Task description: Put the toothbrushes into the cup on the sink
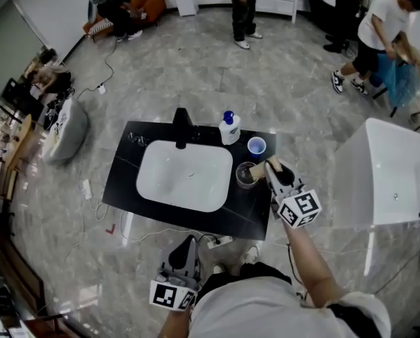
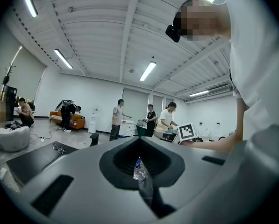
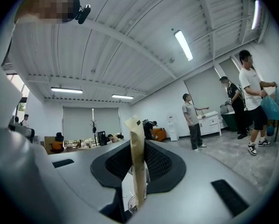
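The right claw [image 1: 271, 166] is over at the right side of the sink [image 1: 185, 182] with a toothbrush [image 3: 137, 157] pinched between its jaws. The jaws are pulled in narrow, just wide enough for it, and it looks like it's in a tan paper sleeve. From the claw's own camera the toothbrush stands pretty much upright in the middle of the jaws. The top end pokes up past them and the bottom end goes down to the round mouth of the clear cup [image 1: 247, 175]. That cup sits on the black counter [image 1: 125, 182] just off the sink's right edge. From overhead the tan end reaches across the cup's rim, but I can't say if it touches the bottom.

The left claw [image 1: 188, 242] is nowhere near the action. It hangs on the near side of the sink, off the counter, close to the person's body. Its jaws are drawn almost together, with only a thin slit between them. A bit of something clear and crinkly with a dab of blue shows in that slit. I honestly can't tell if it's pinched there or just seen through the gap.

Past the sink's far right corner there's a small blue cup [image 1: 256, 146] and a white soap bottle [image 1: 229, 129] with a blue top. The black tap [image 1: 181, 127] is at the sink's back edge.
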Demonstrator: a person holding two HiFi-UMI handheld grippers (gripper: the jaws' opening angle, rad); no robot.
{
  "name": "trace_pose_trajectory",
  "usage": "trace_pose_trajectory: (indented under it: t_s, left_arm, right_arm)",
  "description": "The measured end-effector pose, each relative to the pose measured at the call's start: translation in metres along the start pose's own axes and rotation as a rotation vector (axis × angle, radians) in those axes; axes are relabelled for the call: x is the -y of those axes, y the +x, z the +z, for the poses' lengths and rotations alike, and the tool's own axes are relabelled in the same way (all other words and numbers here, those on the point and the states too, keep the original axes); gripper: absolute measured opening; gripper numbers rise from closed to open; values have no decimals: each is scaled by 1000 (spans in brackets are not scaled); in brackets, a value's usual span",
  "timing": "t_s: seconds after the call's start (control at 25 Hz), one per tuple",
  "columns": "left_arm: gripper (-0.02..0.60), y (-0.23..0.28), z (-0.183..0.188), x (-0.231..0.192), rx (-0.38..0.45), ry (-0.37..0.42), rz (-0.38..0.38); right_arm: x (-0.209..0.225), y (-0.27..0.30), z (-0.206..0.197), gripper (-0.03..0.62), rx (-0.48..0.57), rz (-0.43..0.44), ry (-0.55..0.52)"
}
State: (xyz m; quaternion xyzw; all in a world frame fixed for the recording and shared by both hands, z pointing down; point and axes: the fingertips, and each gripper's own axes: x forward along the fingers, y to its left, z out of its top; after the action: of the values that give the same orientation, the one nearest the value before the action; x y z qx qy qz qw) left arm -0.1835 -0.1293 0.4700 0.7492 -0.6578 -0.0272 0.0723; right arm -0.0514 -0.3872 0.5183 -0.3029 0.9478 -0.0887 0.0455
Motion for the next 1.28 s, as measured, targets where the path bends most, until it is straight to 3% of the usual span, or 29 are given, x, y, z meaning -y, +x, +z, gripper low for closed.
trace_pose_trajectory:
  t_s: [0.48, 1.28]
  left_arm:
    - [-2, -2, -5, 6, -51, 3, 22]
    - [-2, -9, -2, -2, -53, 11, 67]
  right_arm:
    - [21, 21, -68, 84, -101, -35, 55]
    - [35, 38, -124, 84, -175, -87, 192]
